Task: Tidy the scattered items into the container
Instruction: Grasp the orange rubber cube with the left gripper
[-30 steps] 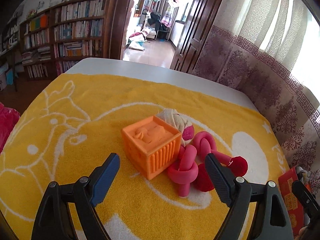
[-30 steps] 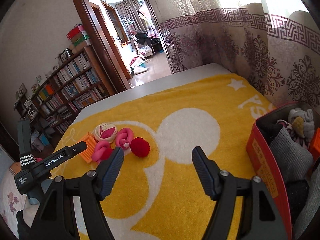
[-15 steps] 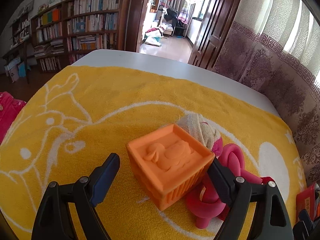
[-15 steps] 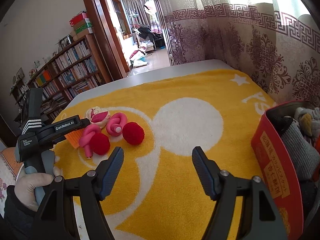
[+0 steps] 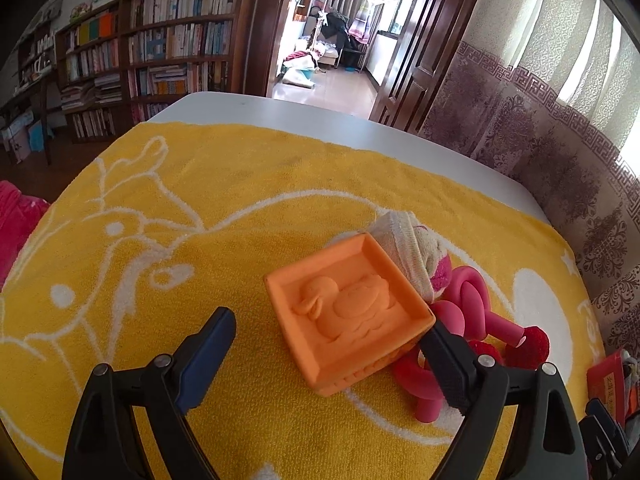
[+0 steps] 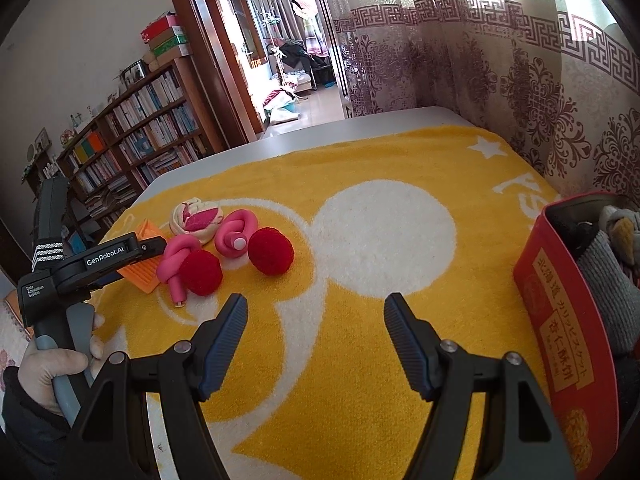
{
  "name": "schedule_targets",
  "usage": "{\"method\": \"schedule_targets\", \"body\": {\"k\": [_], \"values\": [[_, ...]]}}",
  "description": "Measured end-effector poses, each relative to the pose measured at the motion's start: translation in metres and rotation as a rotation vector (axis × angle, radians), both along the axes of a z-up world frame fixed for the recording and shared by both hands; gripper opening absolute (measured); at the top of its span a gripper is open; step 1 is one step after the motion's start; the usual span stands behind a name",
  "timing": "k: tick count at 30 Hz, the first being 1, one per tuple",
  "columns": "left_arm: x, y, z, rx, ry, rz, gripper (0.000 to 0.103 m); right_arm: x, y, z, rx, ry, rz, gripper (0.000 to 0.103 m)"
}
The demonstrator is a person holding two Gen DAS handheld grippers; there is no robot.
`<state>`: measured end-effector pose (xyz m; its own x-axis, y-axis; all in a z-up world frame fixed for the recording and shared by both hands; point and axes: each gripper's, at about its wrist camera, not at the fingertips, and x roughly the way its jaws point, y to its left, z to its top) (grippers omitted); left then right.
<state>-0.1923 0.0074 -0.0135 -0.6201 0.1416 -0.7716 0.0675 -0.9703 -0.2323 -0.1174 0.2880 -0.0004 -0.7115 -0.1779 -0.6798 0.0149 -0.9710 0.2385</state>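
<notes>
An orange duck-embossed cube lies on the yellow towel, between the jaws of my left gripper. Those jaws are opening: the left pad stands apart from the cube and the right pad sits at its corner. Behind the cube lie a rolled sock, two pink knotted ropes and a red pompom. My right gripper hangs open over bare towel with nothing between its fingers. At the right stands the red container, holding socks and cloth items.
In the right wrist view two red pompoms lie beside the pink knots. A gloved hand holds the left gripper's handle. Curtains hang close behind the table's right edge. A bookshelf stands beyond the far edge.
My left gripper has come forward and down around the orange cube, which now fills the gap between its jaws, set slightly wider. The right gripper has hardly moved.
</notes>
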Motion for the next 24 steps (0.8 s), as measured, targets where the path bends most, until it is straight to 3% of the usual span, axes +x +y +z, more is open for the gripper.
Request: {"method": "schedule_targets", "body": {"k": [7,12,15,17,24], "values": [[0.01,-0.006,0.003,0.006,0.036,0.03,0.093,0.002,-0.003,0.001,-0.006,0.004,0.016,0.075],[0.001,-0.01,-0.011,0.107,-0.001,0.003,0.091,0.002,-0.007,0.0,0.001,0.001,0.024,0.075],[0.002,-0.009,-0.011,0.138,0.012,-0.02,0.081,0.002,-0.008,0.0,0.007,0.001,0.021,0.075],[0.004,-0.006,-0.007,0.137,0.03,-0.046,0.07,0.002,-0.007,-0.002,0.008,0.0,0.015,0.075],[0.016,-0.011,0.006,0.09,0.074,-0.005,0.069,0.001,-0.004,-0.006,0.007,-0.012,0.005,0.075]]}}
